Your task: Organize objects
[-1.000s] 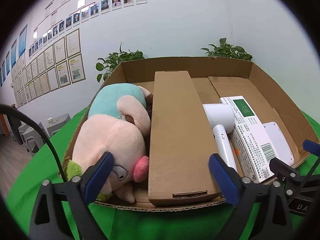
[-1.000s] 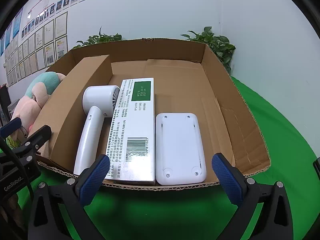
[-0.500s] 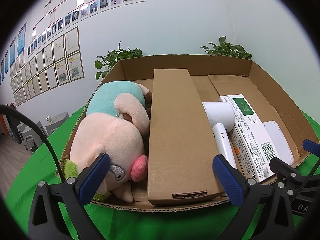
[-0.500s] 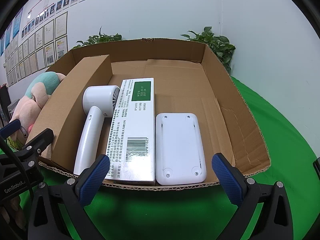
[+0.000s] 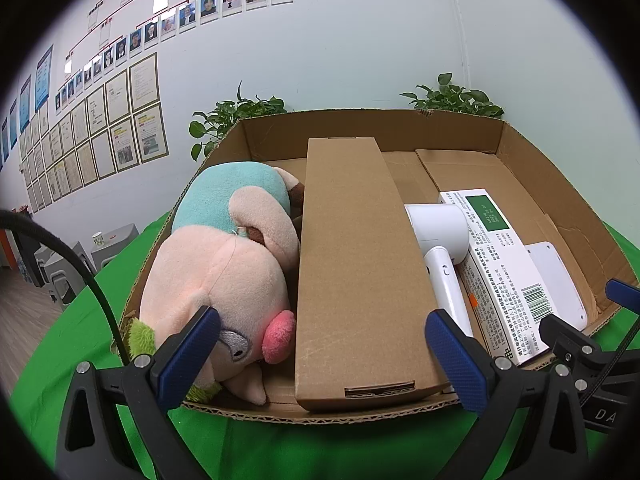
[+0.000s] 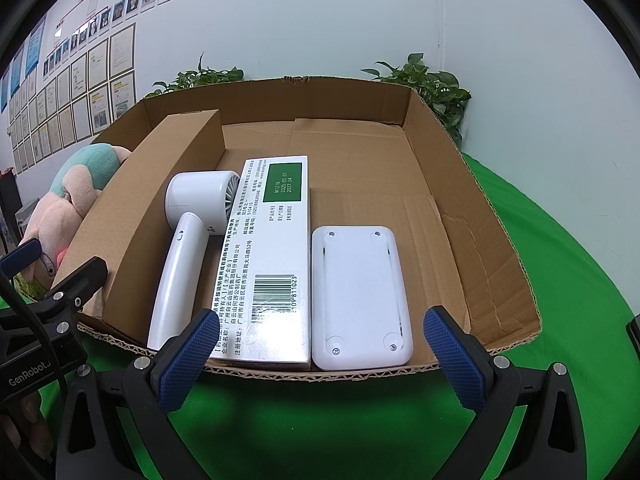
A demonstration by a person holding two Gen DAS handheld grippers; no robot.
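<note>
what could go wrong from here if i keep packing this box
1. The plush pig bulges over the cardboard tray's left wall, so a nudge might tip it out.
2. The hair dryer, medicine box and white device lie tightly side by side; the open right tongs may struggle to get a finger between them.

Plush toy half behind carton

Green-covered table, apparently, open cardboard box

Both wrist views low, close, facing cardboard box, shared interior
</note>
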